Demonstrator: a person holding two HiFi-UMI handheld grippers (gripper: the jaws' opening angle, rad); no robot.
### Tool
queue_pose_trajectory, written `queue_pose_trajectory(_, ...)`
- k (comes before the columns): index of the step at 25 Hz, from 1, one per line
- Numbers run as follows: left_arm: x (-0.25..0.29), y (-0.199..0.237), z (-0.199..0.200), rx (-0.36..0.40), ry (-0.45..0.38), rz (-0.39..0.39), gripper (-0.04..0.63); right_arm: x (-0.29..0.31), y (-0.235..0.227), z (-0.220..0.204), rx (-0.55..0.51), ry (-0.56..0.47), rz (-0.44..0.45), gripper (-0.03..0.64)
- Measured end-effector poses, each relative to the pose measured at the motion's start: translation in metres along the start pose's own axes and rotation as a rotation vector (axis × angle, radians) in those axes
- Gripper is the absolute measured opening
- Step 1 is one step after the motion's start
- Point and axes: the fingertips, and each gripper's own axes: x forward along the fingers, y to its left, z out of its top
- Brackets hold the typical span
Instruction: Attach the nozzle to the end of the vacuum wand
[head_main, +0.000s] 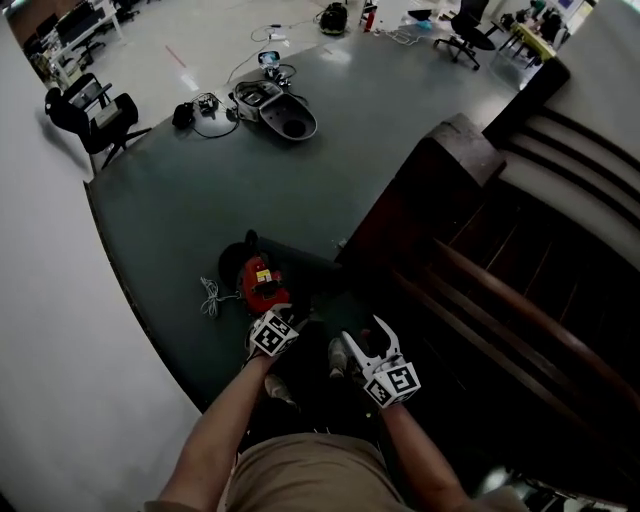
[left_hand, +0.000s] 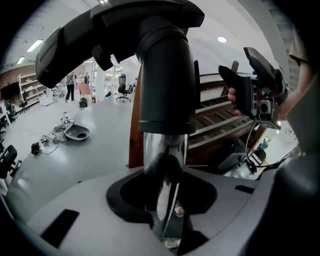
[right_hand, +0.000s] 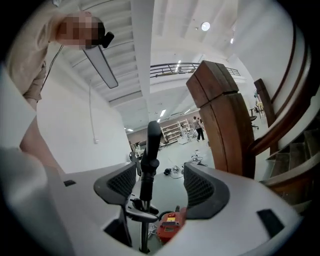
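The vacuum wand (left_hand: 162, 165) is a shiny metal tube with a black collar and handle (left_hand: 165, 75) above it. My left gripper (left_hand: 162, 200) is shut on the metal tube and holds it upright. In the head view the left gripper (head_main: 283, 312) sits just below the red vacuum body (head_main: 262, 283) on the floor. My right gripper (head_main: 365, 335) is beside it to the right, open and empty. In the right gripper view the wand (right_hand: 149, 160) stands in the gap of the open right gripper (right_hand: 160, 187), near the left pad and untouched, above the red body (right_hand: 170, 225). I see no nozzle that I can name.
A dark wooden newel post (head_main: 430, 190) and a staircase with a handrail (head_main: 520, 310) fill the right side. A white cable (head_main: 211, 297) lies left of the vacuum. Farther off lie a grey shell-shaped thing (head_main: 285, 118) with cables and a black office chair (head_main: 95, 115).
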Motion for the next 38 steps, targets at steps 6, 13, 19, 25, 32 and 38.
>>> queue_pose_trajectory(6,0.044,0.034,0.037,-0.07,0.003,0.006,0.127,-0.019,-0.061,0.009,0.03,0.048,-0.067,0.285)
queue_pose_trajectory(13,0.072,0.122,0.055,-0.17,-0.002,0.106,0.127,-0.023,-0.103,0.005,0.039,0.098,-0.096,0.285)
queue_pose_trajectory(19,0.091,0.194,0.054,-0.156,0.071,0.149,0.127,-0.031,-0.126,-0.02,0.073,0.162,-0.119,0.285)
queue_pose_trajectory(25,0.114,0.236,0.055,-0.161,0.091,0.145,0.13,-0.038,-0.14,-0.039,0.085,0.218,-0.122,0.285)
queue_pose_trajectory(32,0.137,0.252,0.058,-0.147,0.153,0.087,0.227,-0.033,-0.139,-0.048,0.123,0.221,-0.109,0.285)
queue_pose_trajectory(38,0.138,0.271,0.043,-0.212,0.148,0.092,0.369,-0.032,-0.13,-0.056,0.138,0.227,-0.094,0.285)
